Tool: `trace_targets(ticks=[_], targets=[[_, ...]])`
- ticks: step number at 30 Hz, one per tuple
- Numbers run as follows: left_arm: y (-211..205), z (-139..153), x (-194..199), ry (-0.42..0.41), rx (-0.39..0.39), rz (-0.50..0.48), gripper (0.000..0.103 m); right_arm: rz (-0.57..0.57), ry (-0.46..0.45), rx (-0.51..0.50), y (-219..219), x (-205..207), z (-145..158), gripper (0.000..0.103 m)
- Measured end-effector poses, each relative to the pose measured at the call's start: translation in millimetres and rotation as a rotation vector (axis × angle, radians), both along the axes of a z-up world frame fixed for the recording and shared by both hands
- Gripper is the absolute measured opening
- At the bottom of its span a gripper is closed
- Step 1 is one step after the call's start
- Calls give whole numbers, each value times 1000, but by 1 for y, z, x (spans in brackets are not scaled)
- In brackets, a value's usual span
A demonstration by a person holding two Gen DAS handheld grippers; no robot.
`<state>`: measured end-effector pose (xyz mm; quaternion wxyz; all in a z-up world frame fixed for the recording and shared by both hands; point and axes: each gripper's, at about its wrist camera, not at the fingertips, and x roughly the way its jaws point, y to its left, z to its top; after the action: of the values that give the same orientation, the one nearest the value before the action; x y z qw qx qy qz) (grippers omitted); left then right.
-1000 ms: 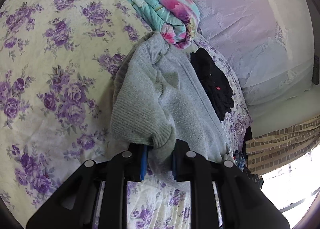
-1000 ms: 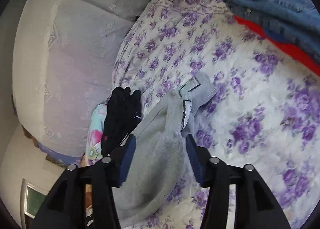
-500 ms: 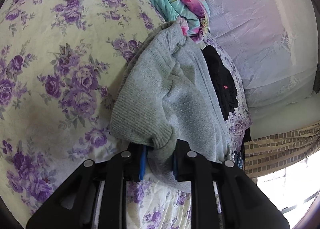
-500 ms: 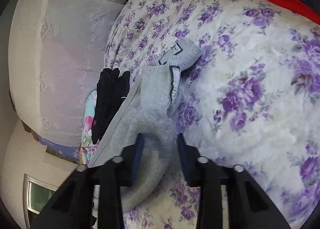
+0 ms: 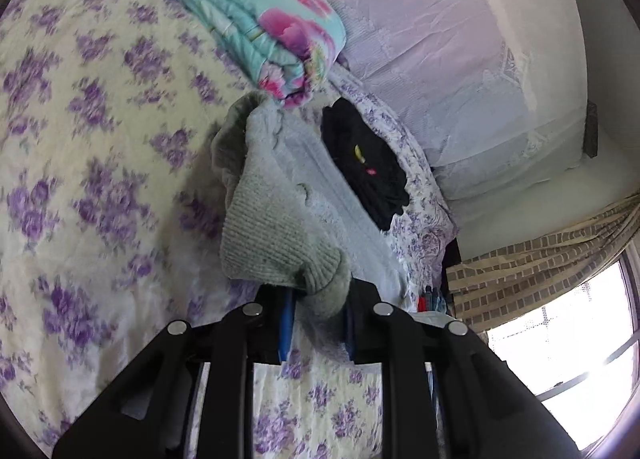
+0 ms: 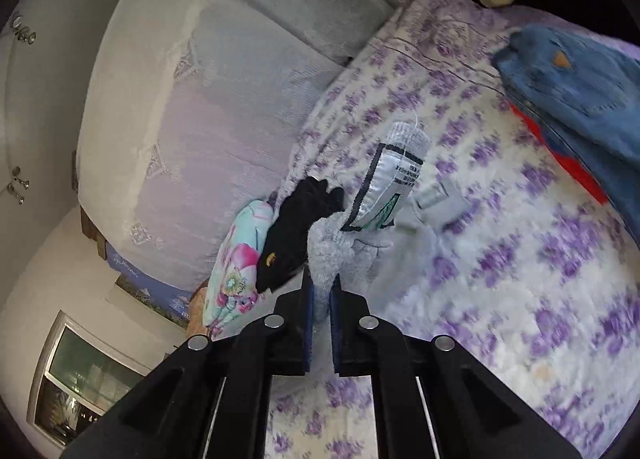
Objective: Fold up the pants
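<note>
The grey fleece pants (image 5: 288,219) lie bunched on the purple-flowered bedspread (image 5: 80,179). My left gripper (image 5: 318,299) is shut on a ribbed grey cuff of the pants and holds it above the bed. My right gripper (image 6: 320,291) is shut on the fuzzy grey fabric of the pants (image 6: 332,255) at the other end. There the waistband is turned out, showing a white care label (image 6: 384,195).
A folded turquoise floral quilt (image 5: 260,23) lies at the far side, also in the right wrist view (image 6: 236,263). A black garment (image 5: 368,167) lies beside the pants near the lilac headboard (image 5: 440,59). Folded blue jeans (image 6: 568,83) rest on a red item at the right. A curtain (image 5: 540,259) hangs by the window.
My right gripper closed on the grey fabric and lifted it, turning the label into view. My left gripper kept its hold on the cuff and moved it, with the pants stretching between.
</note>
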<state>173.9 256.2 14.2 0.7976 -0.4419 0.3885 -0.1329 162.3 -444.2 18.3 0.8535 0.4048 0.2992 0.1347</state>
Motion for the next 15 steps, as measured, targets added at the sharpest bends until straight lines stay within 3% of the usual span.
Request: trace_targets(ticks=[3, 5, 7, 8, 9, 12, 15], targets=[[1, -61, -28, 127, -12, -13, 18, -29, 172, 32, -9, -32, -81, 7], [7, -97, -42, 185, -50, 0, 18, -43, 228, 98, -13, -53, -120, 7], [16, -115, -52, 153, -158, 8, 18, -43, 212, 150, -17, -66, -130, 4], [18, -115, -53, 140, -171, 5, 18, -42, 203, 161, -18, -66, -127, 6], [18, -111, -53, 133, -159, 3, 18, -40, 197, 154, -18, -66, -122, 7], [9, -90, -44, 126, -11, -7, 18, 1, 190, 81, -11, -54, -108, 10], [-1, -67, -47, 110, 136, -12, 23, 19, 252, 90, -16, -55, -110, 18]])
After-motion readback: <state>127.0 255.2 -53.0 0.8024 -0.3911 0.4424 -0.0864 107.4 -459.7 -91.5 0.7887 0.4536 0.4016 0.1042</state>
